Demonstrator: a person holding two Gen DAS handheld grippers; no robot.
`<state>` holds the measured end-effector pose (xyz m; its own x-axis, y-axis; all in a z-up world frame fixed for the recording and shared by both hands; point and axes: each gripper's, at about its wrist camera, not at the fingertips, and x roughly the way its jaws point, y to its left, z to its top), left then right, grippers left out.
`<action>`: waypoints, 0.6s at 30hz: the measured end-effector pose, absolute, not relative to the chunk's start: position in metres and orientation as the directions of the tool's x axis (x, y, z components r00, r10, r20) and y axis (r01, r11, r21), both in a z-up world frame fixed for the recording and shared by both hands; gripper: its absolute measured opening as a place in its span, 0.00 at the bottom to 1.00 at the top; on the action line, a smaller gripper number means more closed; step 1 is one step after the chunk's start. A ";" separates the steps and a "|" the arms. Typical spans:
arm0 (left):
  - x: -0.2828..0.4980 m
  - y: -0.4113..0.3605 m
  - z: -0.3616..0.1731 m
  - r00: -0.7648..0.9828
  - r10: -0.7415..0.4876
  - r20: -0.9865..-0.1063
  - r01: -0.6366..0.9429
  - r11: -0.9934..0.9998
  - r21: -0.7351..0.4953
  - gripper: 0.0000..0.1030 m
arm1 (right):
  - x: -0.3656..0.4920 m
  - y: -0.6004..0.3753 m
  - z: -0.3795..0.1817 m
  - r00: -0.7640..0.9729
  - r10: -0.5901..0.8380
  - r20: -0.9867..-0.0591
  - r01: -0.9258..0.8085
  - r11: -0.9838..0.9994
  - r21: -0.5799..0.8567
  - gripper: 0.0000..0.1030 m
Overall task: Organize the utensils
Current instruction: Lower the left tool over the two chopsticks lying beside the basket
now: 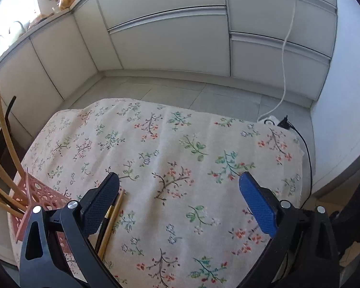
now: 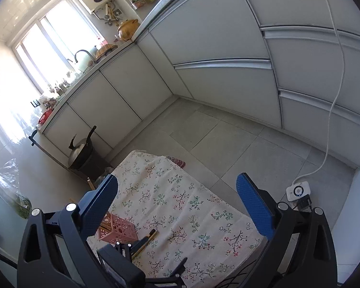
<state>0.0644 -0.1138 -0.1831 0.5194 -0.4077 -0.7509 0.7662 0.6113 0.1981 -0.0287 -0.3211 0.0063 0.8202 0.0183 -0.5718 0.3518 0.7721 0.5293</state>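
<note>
- Reaching for the chopsticks (image 1: 112, 218) at lower left of the left wrist view, we risk nudging them with the left gripper (image 1: 180, 192), whose near finger sits just beside them; they could roll across the flowered cloth (image 1: 180, 144) on the counter.
- Tipping the pink basket (image 1: 36, 199), already holding sticks at the far left, is our other worry.
- Our left jaws stand wide apart, holding nothing.
- Our right gripper (image 2: 177, 192) hangs higher, jaws likewise wide apart and empty, with the basket (image 2: 117, 230) and chopsticks (image 2: 146, 240) low in its frame.
</note>
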 end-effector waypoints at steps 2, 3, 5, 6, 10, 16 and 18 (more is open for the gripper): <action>0.079 -0.116 -0.182 0.528 -0.400 -0.749 0.754 0.626 0.198 0.93 | -0.025 -0.322 0.003 0.812 0.024 -0.583 0.358 0.769 0.529 0.93; 0.087 -0.116 -0.183 0.522 -0.400 -0.753 0.755 0.628 0.189 0.93 | -0.024 -0.323 0.001 0.809 0.025 -0.587 0.358 0.770 0.527 0.93; 0.098 -0.118 -0.189 0.499 -0.393 -0.772 0.763 0.622 0.176 0.93 | -0.021 -0.322 -0.001 0.805 0.028 -0.592 0.357 0.775 0.521 0.93; 0.105 -0.119 -0.197 0.463 -0.382 -0.800 0.773 0.615 0.154 0.93 | -0.020 -0.321 -0.001 0.803 0.028 -0.595 0.357 0.777 0.518 0.93; 0.118 -0.107 -0.234 0.282 -0.332 -0.900 0.771 0.636 0.006 0.93 | -0.018 -0.322 -0.005 0.792 0.028 -0.609 0.368 0.776 0.513 0.93; 0.089 -0.088 -0.213 0.180 -0.412 -0.893 0.792 0.599 -0.117 0.92 | -0.024 -0.331 -0.006 0.797 0.059 -0.601 0.370 0.738 0.564 0.93; 0.080 -0.072 -0.195 0.184 -0.439 -0.880 0.781 0.609 -0.140 0.92 | -0.027 -0.333 -0.005 0.800 0.060 -0.597 0.370 0.734 0.569 0.93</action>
